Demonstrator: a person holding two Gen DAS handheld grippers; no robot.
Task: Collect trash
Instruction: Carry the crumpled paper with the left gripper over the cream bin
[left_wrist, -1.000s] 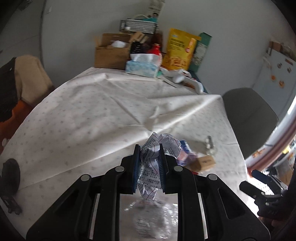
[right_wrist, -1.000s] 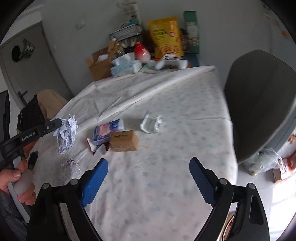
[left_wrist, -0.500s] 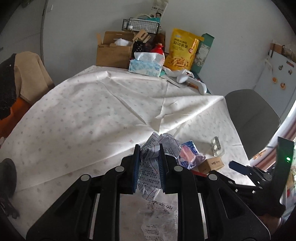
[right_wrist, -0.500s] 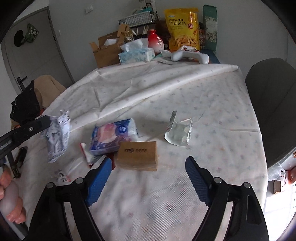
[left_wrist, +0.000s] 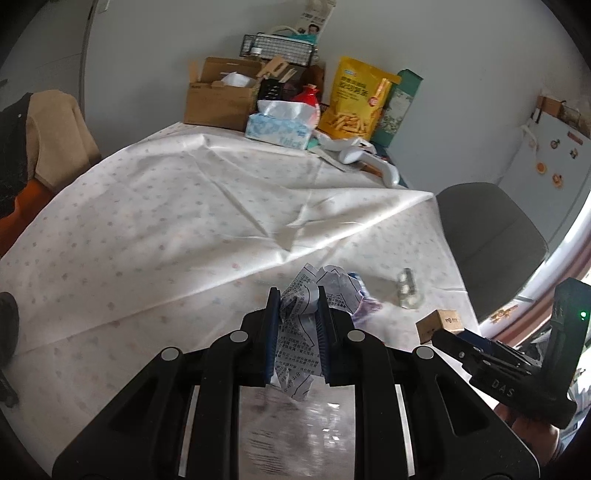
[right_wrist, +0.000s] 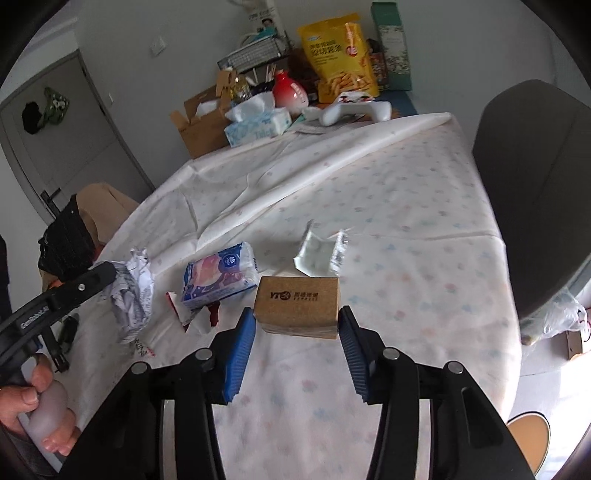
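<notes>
Left wrist view: the left tool (left_wrist: 295, 332) is clamping a crumpled printed paper (left_wrist: 301, 325) in the lower centre of the frame, so one piece of trash is being held clear of the surface (left_wrist: 147, 229). A blister pack (left_wrist: 406, 291) is lying right of centre near the surface's right edge, and the small cardboard box (left_wrist: 439, 323) is sitting at lower right with the right tool (left_wrist: 448, 338) arriving against it. The upper left of the cloth is lying bare and is offering room for travel.

Right wrist view: the right tool (right_wrist: 297, 332) is closing around the small cardboard box (right_wrist: 297, 306) at frame centre; the pads are flanking it and are not yet pressing. A tissue packet (right_wrist: 221, 275), a red-and-white wrapper (right_wrist: 192, 314) and the blister pack (right_wrist: 321, 254) are remaining for collection. A chair (right_wrist: 535, 192) is crowding the right edge, limiting room there; no bin is showing
</notes>
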